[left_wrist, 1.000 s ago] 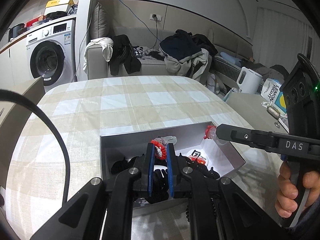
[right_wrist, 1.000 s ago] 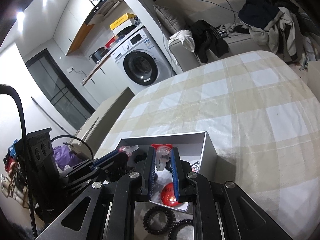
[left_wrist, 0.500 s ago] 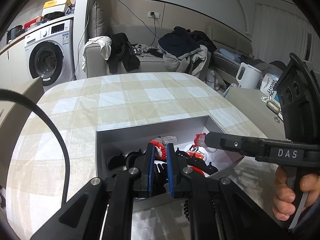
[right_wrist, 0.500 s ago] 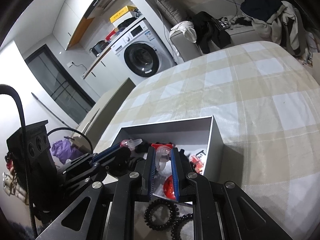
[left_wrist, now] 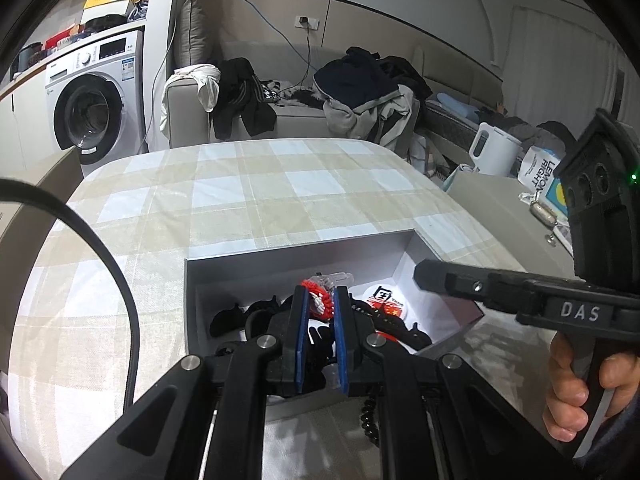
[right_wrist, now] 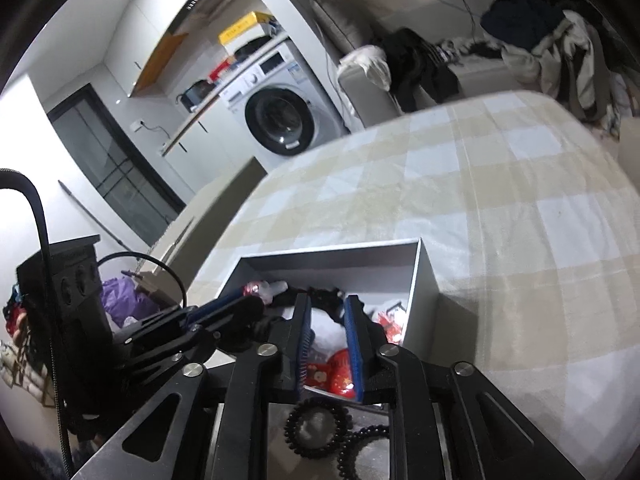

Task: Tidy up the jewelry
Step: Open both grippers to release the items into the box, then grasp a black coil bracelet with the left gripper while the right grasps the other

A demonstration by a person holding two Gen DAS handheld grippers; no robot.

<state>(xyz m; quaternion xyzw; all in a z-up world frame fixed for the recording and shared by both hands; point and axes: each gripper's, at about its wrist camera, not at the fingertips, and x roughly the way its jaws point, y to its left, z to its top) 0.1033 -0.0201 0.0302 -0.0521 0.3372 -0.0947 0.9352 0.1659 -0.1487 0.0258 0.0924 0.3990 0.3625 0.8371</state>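
A grey open box (left_wrist: 280,248) sits on the checked tablecloth and holds black hair ties, a red round piece (right_wrist: 340,372) and a white logo card (left_wrist: 386,298). Over the box, my left gripper (left_wrist: 321,294) is shut on a red-and-white beaded piece (left_wrist: 316,289); a clear clip (left_wrist: 338,279) lies just beyond it. The right gripper view shows the same left gripper (right_wrist: 256,300) from the side. My right gripper (right_wrist: 327,304) hangs over the box's right half, its jaws opening with nothing between them. It reaches in from the right (left_wrist: 420,276) in the left wrist view.
Two black coil hair ties (right_wrist: 318,426) lie on the table outside the box's near wall. A hand (left_wrist: 576,392) holds the right gripper's handle. Behind the table stand a sofa with piled clothes (left_wrist: 360,88), a washing machine (left_wrist: 88,112) and a white kettle (left_wrist: 494,154).
The right gripper's jaws have parted, and the clear-and-red clip they held is gone from between them. The left gripper keeps its grip on the red beaded piece.
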